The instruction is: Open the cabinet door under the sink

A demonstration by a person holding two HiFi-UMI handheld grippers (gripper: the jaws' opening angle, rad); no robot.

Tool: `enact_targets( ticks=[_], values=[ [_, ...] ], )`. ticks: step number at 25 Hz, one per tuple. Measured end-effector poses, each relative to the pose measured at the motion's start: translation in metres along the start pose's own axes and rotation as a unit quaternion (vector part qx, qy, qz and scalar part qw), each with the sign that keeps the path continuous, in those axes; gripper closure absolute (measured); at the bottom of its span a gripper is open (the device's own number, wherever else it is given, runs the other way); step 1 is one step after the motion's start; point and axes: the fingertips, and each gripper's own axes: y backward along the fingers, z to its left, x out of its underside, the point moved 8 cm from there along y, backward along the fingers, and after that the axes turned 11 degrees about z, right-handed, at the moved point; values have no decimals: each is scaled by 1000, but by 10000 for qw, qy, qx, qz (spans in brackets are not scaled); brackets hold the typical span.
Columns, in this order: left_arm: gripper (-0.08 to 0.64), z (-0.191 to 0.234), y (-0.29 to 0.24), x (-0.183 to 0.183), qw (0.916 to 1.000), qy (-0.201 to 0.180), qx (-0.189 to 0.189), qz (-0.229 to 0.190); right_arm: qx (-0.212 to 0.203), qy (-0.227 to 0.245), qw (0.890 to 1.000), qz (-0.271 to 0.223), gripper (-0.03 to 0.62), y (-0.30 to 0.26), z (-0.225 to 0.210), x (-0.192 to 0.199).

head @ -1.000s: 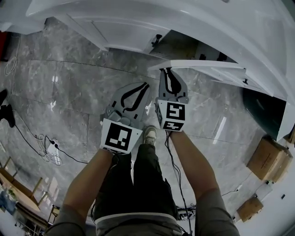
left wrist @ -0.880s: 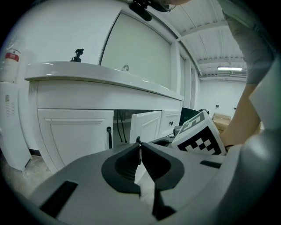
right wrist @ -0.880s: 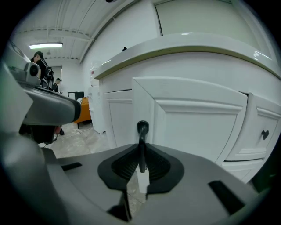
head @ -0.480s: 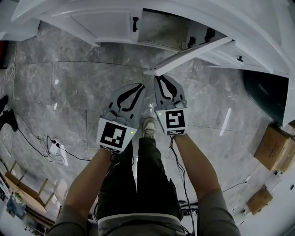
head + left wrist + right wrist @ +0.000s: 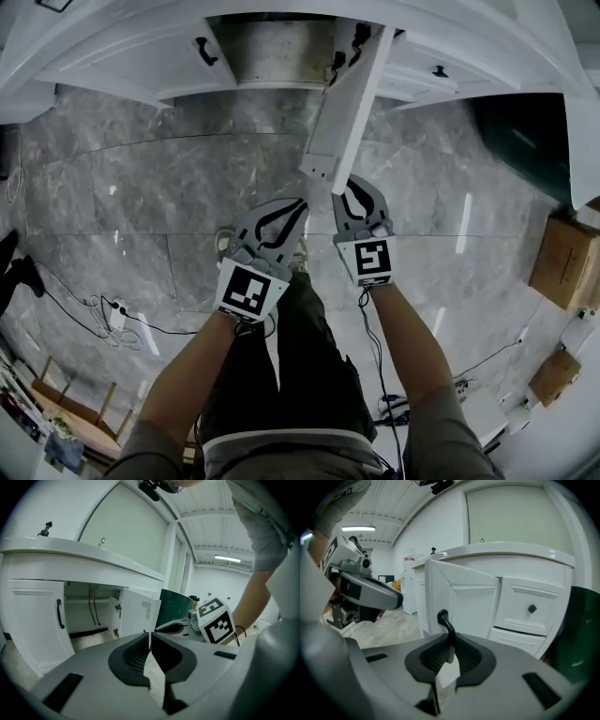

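Note:
The white cabinet door under the sink stands swung out from the cabinet, its free edge pointing back at me. My right gripper is at that edge, shut on the door's black handle, which rises between the jaws in the right gripper view. The door panel stands just behind the handle. The cabinet's inside lies open, with pipes showing. My left gripper hangs beside the right one, shut with nothing in it. The other door, with a black handle, stays closed.
A dark green bin stands right of the cabinet. To the right of the open door is a drawer with a black knob. Cardboard boxes sit at the far right, cables and a power strip lie on the marble floor at left.
The door has swung further out, from lying across the opening to pointing toward me. My right gripper came back with the handle. The left gripper stayed beside it.

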Motion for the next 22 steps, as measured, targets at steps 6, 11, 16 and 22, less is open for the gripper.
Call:
enact_targets(
  ticks=[6, 11, 16, 22],
  values=[
    [531, -40, -30, -15, 9986, -232, 456, 156, 549, -578, 9968, 32, 545, 23, -36, 21],
    [532, -56, -40, -24, 9970, -338, 643, 269, 839, -934, 9920, 131, 541, 40, -57, 32],
    [531, -58, -44, -30, 9962, -272, 683, 462, 1062, -1031, 9889, 155, 539, 50, -49, 24],
    [531, -61, -37, -49, 9950, -321, 733, 593, 1048, -1175, 9874, 146, 538, 74, -55, 9]
  ],
)
